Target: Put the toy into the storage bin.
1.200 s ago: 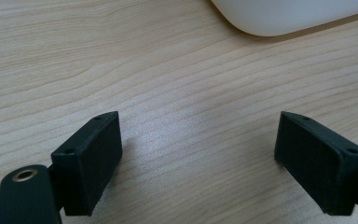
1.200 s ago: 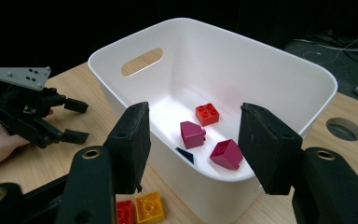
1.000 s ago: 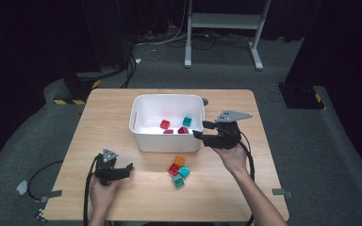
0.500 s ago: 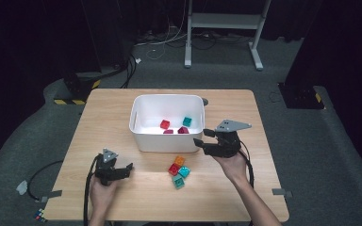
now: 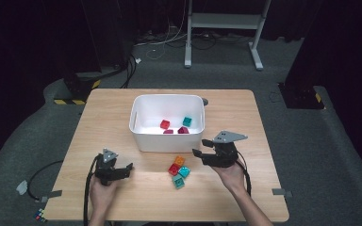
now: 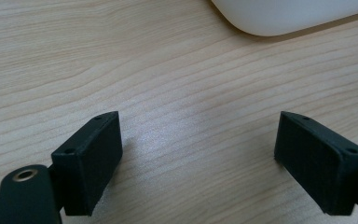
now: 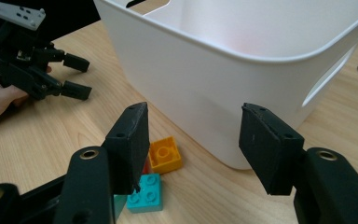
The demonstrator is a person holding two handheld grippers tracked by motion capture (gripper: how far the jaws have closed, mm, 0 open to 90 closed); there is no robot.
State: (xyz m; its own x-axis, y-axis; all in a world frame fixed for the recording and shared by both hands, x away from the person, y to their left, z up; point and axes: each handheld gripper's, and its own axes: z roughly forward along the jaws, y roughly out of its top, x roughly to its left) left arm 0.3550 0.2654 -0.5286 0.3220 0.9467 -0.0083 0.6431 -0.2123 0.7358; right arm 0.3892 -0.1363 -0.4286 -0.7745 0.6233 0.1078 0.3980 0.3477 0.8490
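Risk: knocking the brick cluster against the bin wall.
We find the right gripper (image 5: 199, 154) wide and empty beside the bricks (image 5: 178, 170) near the white bin (image 5: 143, 141); a careless descent could scatter them. Left gripper (image 5: 128, 168) rests wide.

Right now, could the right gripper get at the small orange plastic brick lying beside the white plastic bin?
Probably yes: the right gripper is open beside the orange brick, with nothing between them; the white bin stands just behind.
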